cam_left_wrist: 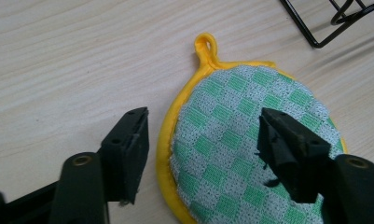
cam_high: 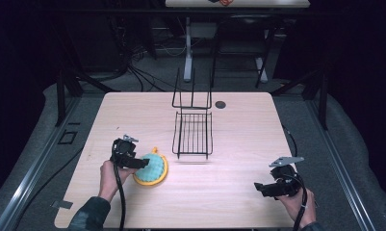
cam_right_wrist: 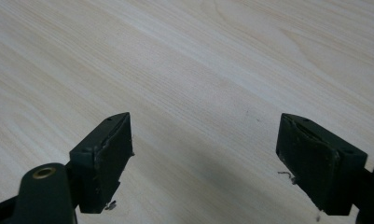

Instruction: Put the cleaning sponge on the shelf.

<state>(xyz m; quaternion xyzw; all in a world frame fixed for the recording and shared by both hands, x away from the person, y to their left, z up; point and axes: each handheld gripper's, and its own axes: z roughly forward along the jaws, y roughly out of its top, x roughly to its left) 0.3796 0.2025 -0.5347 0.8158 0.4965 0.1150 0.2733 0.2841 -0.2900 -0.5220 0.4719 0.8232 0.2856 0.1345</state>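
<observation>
Two tools are spread wide, the left tool (cam_left_wrist: 203, 140) straddling the yellow-rimmed green pot holder (cam_high: 151, 168) lying at the surface's (cam_high: 238, 144) 7 o'clock, so closing on its edge seems next, while the right tool (cam_high: 265, 187) idles empty at 5 o'clock.

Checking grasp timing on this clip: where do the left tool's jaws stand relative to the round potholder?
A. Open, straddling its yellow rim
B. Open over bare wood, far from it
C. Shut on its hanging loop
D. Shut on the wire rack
A: in the left gripper view, the left tool is open, one jaw over the table, the other over the potholder.
</observation>
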